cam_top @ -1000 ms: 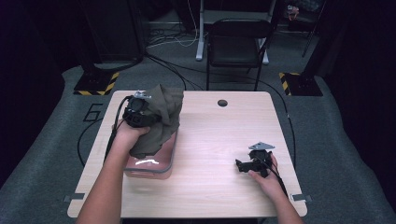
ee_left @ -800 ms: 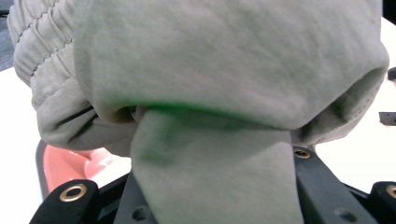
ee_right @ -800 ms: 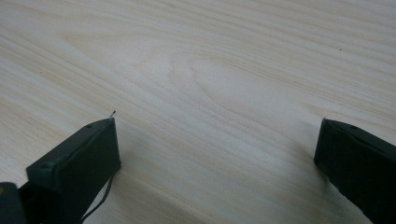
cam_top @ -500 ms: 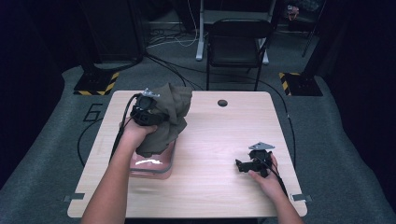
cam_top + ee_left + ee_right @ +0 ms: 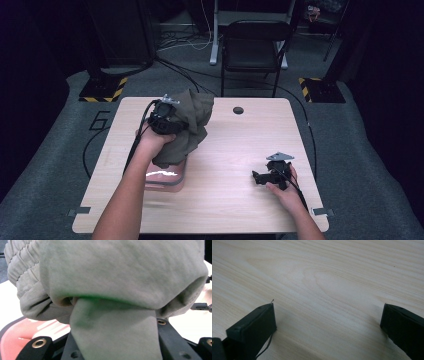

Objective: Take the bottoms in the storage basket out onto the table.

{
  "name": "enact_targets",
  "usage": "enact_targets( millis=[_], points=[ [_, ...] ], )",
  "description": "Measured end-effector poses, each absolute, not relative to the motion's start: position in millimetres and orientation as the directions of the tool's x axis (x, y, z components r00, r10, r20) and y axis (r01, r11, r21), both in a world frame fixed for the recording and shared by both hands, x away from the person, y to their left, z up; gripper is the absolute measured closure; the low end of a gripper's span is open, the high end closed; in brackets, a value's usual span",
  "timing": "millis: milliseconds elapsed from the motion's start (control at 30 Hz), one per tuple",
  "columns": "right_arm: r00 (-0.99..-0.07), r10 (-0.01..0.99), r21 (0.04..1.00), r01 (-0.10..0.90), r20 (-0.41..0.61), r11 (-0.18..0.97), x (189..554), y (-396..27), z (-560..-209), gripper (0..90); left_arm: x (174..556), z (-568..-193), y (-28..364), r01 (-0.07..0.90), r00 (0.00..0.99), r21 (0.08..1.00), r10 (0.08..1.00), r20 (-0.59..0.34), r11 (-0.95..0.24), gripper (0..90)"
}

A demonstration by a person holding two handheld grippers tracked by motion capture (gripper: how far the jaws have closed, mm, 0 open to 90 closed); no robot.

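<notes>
An olive-green garment (image 5: 194, 119) hangs bunched from my left gripper (image 5: 167, 116), which is shut on a fold of it above the left half of the table. Its lower end droops onto a pink container (image 5: 169, 180) with a dark rim. In the left gripper view the cloth (image 5: 120, 277) spills over the jaws of the left gripper (image 5: 112, 342), and the pink container (image 5: 15, 337) lies below at the left. My right gripper (image 5: 259, 177) rests on the table at the right, open. Bare wood shows between the jaws of the right gripper (image 5: 328, 317).
The light wooden table (image 5: 235, 145) has a round cable hole (image 5: 238, 110) near its far edge. A black chair (image 5: 255, 45) stands behind the table. Cables run over the floor, and striped stand bases (image 5: 102, 92) sit at both far corners.
My left hand has carried the garment to the right and slightly up, so less of it lies on the pink container. The right gripper has stayed where it was.
</notes>
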State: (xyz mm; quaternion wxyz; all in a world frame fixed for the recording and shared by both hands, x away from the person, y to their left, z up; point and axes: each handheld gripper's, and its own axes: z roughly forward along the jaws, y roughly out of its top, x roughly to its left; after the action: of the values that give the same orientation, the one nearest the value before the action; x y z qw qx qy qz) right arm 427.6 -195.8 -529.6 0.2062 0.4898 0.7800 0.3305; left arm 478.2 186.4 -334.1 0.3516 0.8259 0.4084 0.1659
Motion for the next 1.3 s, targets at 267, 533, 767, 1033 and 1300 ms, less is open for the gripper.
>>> enact_targets(
  millis=[267, 533, 767, 1033, 1300],
  points=[
    [-0.435, 0.900, 0.717, 0.628, 0.002, 0.302, 427.6, -195.7, -529.6, 0.0, 477.3, -335.2, 172.7, 0.551, 0.631, 0.709, 0.776, -0.008, -0.441, 66.5],
    [-0.435, 0.900, 0.717, 0.628, 0.002, 0.302, 427.6, -195.8, -529.6, 0.0, 476.6, -336.0, 152.4, 0.537, 0.660, 0.706, 0.751, -0.013, -0.460, 66.4],
    [-0.436, 0.900, 0.715, 0.631, 0.005, 0.301, 427.6, -195.8, -529.4, 0.0, 476.6, -338.7, 137.8, 0.528, 0.681, 0.700, 0.732, -0.012, -0.481, 66.4],
    [-0.431, 0.902, 0.717, 0.631, 0.007, 0.296, 427.6, -195.4, -529.5, 0.0, 477.0, -342.8, 125.2, 0.526, 0.696, 0.689, 0.718, -0.012, -0.499, 66.4],
    [-0.431, 0.902, 0.717, 0.631, 0.007, 0.296, 427.6, -195.4, -529.5, 0.0, 474.9, -345.5, 113.7, 0.517, 0.711, 0.690, 0.703, -0.017, -0.507, 66.4]
  ],
)
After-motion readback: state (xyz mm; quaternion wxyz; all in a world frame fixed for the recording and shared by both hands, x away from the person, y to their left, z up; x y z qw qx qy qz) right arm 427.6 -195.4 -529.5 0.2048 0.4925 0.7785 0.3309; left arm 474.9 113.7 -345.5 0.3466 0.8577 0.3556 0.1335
